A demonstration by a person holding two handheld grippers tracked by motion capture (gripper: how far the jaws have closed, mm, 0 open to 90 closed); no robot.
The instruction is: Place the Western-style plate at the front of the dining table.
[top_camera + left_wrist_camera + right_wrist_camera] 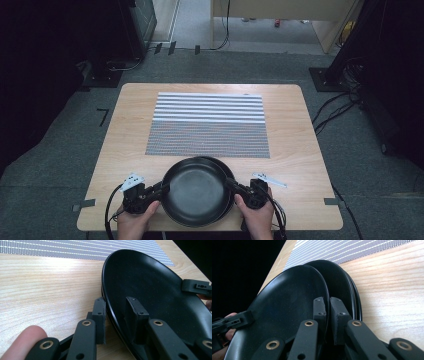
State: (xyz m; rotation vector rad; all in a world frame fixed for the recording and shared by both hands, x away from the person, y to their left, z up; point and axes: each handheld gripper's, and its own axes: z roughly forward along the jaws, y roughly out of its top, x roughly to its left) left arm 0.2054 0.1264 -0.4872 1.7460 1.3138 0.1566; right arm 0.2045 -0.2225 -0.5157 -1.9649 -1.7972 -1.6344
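Observation:
A stack of black plates sits near the table's front edge. The top black plate is offset toward the front left of the lower plates. My left gripper is shut on the top plate's left rim, with one jaw inside the dish and one outside. The left gripper view shows this grip on the plate. My right gripper is shut on the right rim. In the right gripper view its pads pinch the top plate with the lower plates behind.
A grey and white striped mat lies across the middle of the wooden table, just beyond the plates. Cables run over the grey floor at the right. Dark stands border both sides.

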